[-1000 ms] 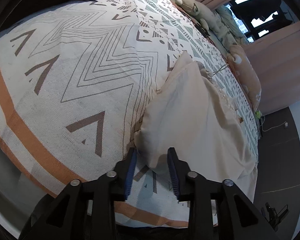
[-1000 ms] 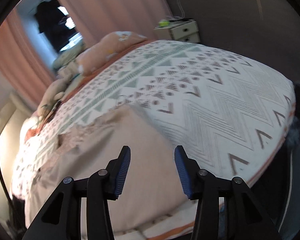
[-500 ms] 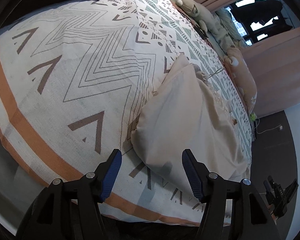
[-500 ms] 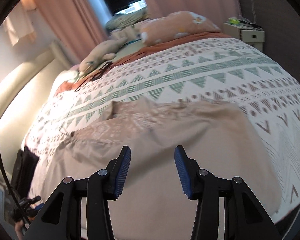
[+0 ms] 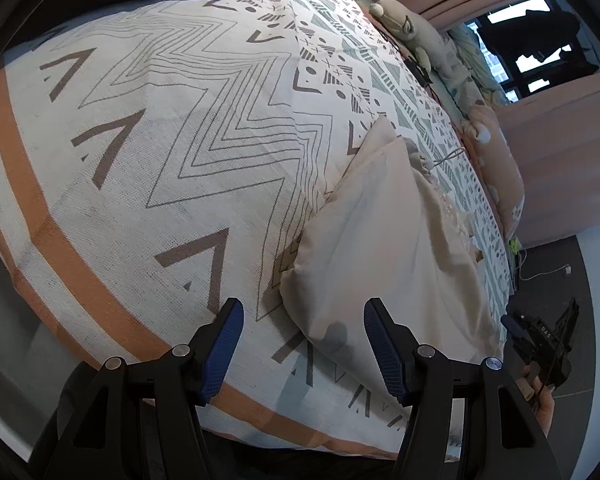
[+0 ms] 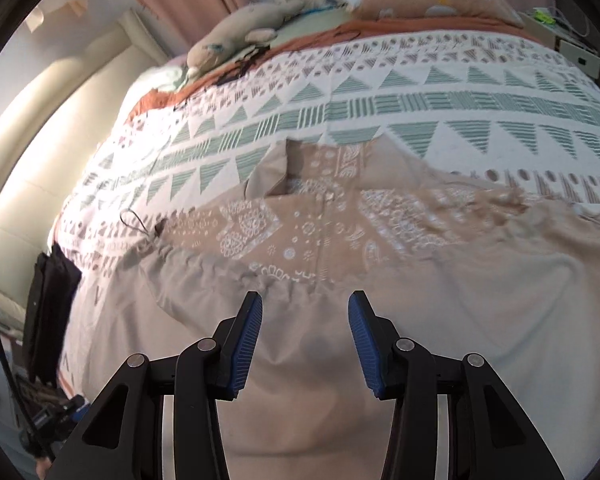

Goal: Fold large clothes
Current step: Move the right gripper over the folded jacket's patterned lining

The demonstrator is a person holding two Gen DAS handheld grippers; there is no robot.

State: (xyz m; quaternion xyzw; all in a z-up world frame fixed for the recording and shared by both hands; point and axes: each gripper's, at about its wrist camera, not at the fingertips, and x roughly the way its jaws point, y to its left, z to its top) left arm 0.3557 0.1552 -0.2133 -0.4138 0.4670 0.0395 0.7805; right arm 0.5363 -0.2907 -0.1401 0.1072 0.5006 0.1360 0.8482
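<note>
The beige garment (image 6: 380, 264) lies partly folded on the bed (image 5: 148, 152); both tongs, left tongs (image 5: 304, 344) and right tongs (image 6: 305, 340), hang open and empty, so the next fold needs a fresh grip on an edge.

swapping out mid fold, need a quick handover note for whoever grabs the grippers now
Left gripper: open, nothing held, poised over the near corner of the beige dress.
Right gripper: open, nothing held, above the dress's plain skirt part, just short of the gathered seam.
Dress: lies on the patterned bedspread, near the foot of the bed; embroidered bodice faces up, toward the pillows. The side by the left gripper looks folded over, with a doubled edge.
Done: that one fold, apparently.
Left: the remaining folds; how many I cannot tell.
</note>
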